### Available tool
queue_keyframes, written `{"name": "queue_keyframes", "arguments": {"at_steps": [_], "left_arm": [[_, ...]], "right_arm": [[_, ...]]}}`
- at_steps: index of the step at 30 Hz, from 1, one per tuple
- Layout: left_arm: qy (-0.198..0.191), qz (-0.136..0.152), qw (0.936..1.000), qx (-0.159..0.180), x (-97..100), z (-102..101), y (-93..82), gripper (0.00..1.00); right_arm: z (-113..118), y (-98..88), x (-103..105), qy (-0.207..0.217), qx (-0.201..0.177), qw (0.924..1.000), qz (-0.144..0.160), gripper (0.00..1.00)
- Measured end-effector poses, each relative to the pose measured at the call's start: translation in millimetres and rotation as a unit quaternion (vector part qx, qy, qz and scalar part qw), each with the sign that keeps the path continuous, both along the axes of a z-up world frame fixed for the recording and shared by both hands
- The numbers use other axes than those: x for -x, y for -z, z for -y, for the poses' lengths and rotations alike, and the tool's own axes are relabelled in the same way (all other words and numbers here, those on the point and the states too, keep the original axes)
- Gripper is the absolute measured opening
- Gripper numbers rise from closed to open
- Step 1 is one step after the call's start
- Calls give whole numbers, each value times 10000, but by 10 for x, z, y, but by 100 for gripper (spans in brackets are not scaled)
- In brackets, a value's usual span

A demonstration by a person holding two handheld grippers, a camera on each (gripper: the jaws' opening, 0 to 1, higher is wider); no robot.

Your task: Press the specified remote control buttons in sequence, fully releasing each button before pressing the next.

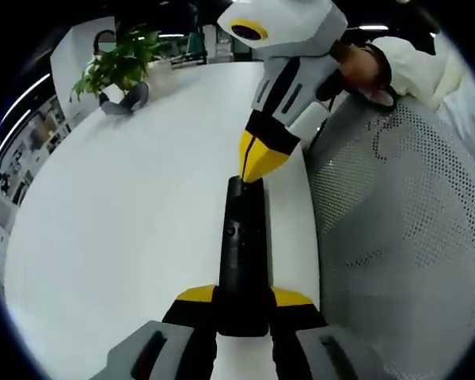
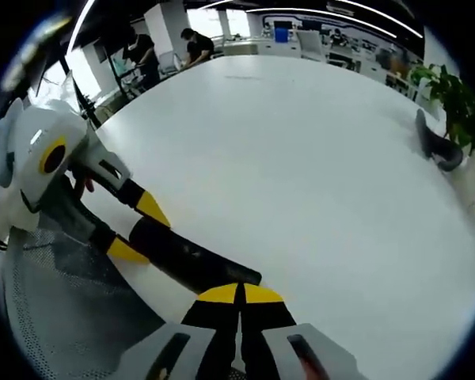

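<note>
Item: remote control [image 1: 243, 249], black, long and slim, held just above the edge of the white table [image 1: 127, 222]. It lies lengthwise, one end clamped, the other end free, button face up so that a tip can come down on it.

Holder: left gripper [image 1: 244, 305], yellow-tipped jaws closed on the near end of the remote, one jaw on each long side. In the right gripper view the same gripper [image 2: 136, 229] enters from the left with the remote [image 2: 191, 260] running out from between its tips. The grip looks meant to steady the remote while the other tool presses.

Presser: right gripper [image 1: 257, 162], jaws drawn together into a single yellow point, nothing between them. The point rests at the remote's far end; whether it actually bears on a button is hard to tell, as the buttons there are too dark to make out. A hand [image 1: 362, 67] holds it from behind.

Surroundings: grey mesh chair back [image 1: 396, 229] beside the table edge; potted plant [image 1: 120, 65] and a dark object [image 1: 127, 99] far across the table.
</note>
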State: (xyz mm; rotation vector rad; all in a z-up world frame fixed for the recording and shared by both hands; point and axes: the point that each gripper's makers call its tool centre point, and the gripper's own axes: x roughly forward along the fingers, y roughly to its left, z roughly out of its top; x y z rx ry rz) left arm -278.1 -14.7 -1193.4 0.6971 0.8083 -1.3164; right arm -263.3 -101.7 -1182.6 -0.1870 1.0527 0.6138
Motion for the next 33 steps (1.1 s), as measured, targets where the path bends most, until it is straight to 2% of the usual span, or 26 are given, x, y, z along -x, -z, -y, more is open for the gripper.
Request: {"name": "queue_keyframes", "arguments": {"at_steps": [5,8,12,13,15,21,33], "left_arm": [[-5,0,10000,-68,4,-1,6,24],[23,9,10000,-62,41,4,7,24],[-41,-1,10000,-85,52,7,8,24],[-53,-5,9999,-108,54,7,9,24],[-33,0,9999,-148,61,9,10,24],[-34,-7,9998,-174,68,7,11,24],[43,-2,9997,-236,84,4,12,24]], "right_arm": [[0,-1,4,-82,105,9999,34,0],[-23,-11,12,-27,-39,10000,-84,0],[-79,-47,21,-95,-157,9998,-42,0],[-102,-35,46,-78,-230,9996,-167,0],[-96,-10,57,-91,-188,9995,-235,0],[-97,-4,62,-193,-90,9996,-172,0],[-85,-1,55,2,-273,9992,-284,0]]}}
